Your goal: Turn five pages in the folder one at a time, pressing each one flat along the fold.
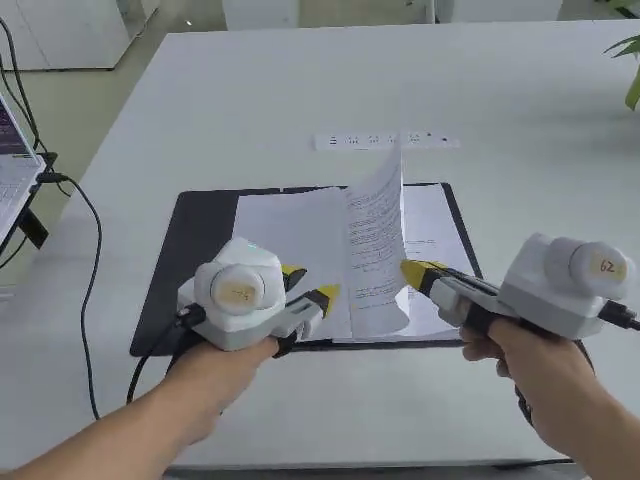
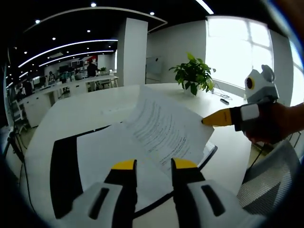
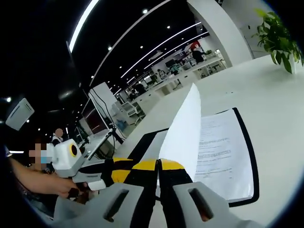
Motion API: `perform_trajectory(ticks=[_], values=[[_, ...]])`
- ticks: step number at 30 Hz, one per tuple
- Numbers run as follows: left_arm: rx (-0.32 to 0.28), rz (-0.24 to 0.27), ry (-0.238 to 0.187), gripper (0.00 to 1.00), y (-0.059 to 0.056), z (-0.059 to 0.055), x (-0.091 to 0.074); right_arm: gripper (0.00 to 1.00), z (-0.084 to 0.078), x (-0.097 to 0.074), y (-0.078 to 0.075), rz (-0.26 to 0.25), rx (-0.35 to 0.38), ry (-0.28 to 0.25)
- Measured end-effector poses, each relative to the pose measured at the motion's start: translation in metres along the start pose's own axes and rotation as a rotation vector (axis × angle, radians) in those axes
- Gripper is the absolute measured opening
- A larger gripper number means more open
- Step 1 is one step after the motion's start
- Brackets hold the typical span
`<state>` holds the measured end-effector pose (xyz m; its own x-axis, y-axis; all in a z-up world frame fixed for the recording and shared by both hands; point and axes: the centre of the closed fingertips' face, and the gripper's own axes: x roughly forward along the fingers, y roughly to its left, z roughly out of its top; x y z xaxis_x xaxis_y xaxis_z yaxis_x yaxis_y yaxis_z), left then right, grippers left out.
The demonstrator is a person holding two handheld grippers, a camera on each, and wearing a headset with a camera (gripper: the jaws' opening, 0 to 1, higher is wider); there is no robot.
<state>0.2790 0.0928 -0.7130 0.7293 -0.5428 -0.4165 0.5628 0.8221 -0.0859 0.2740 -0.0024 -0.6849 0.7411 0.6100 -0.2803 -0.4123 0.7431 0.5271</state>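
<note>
Folder (image 1: 200, 260) lies open and flat on the tabletop (image 1: 300, 90). Black cover shows at the left, printed sheets on both sides. One page (image 1: 375, 245) stands roughly upright over the fold, mid-turn, with a slight curl at the top.

Right tool (image 1: 412, 272): jaws pinched together on the page's free edge, low down near the bottom corner. In the right gripper view the sheet rises straight out from between the closed tips.

Left tool (image 1: 310, 285): jaws apart with a clear gap, nothing in them. It hovers over the lower part of the left-hand sheet, just beside the fold.

Handling, my read:
- Single sheet of office paper: light and floppy, with only its own curl for stiffness.
- Presumably bound at the fold, so it could tear there if pulled away from the fold instead of swung over it.
- It will crease if pinched hard or dragged.
- The outer edge near a corner looks like the right grip point, and a light pinch is enough.
- Sheets underneath look slick, so a second one could ride along. Can't tell whether only one is held.

Next step as I judge it: lay the page over to the left, then press along the fold with the left tool. Pages turned so far: can't tell.
</note>
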Motion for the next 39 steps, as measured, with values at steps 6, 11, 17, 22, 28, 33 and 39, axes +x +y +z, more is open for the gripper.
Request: perform_trajectory(ticks=[6, 11, 17, 22, 28, 33, 39], values=[[-0.005, 0.041, -0.025, 0.27, 0.024, 0.006, -0.029, 0.0, -0.004, 0.022, 0.032, 0.056, -0.018, 0.019], [-0.007, 0.064, -0.041, 0.28, 0.041, 0.009, -0.05, 0.0, -0.012, 0.041, 0.051, 0.08, -0.033, 0.044], [-0.01, 0.092, -0.051, 0.28, 0.062, 0.009, -0.072, 0.0, -0.027, 0.065, 0.073, 0.101, -0.038, 0.091], [-0.019, 0.12, -0.051, 0.28, 0.077, 0.003, -0.086, 0.0, -0.041, 0.082, 0.084, 0.105, -0.046, 0.127], [-0.044, 0.15, -0.042, 0.28, 0.092, -0.01, -0.101, 0.0, -0.059, 0.104, 0.093, 0.106, -0.036, 0.171], [-0.056, 0.17, -0.033, 0.28, 0.1, -0.022, -0.112, 0.0, -0.071, 0.119, 0.099, 0.11, -0.006, 0.199], [-0.079, 0.19, -0.014, 0.27, 0.108, -0.041, -0.122, 0.0, -0.09, 0.136, 0.105, 0.112, -0.009, 0.249]])
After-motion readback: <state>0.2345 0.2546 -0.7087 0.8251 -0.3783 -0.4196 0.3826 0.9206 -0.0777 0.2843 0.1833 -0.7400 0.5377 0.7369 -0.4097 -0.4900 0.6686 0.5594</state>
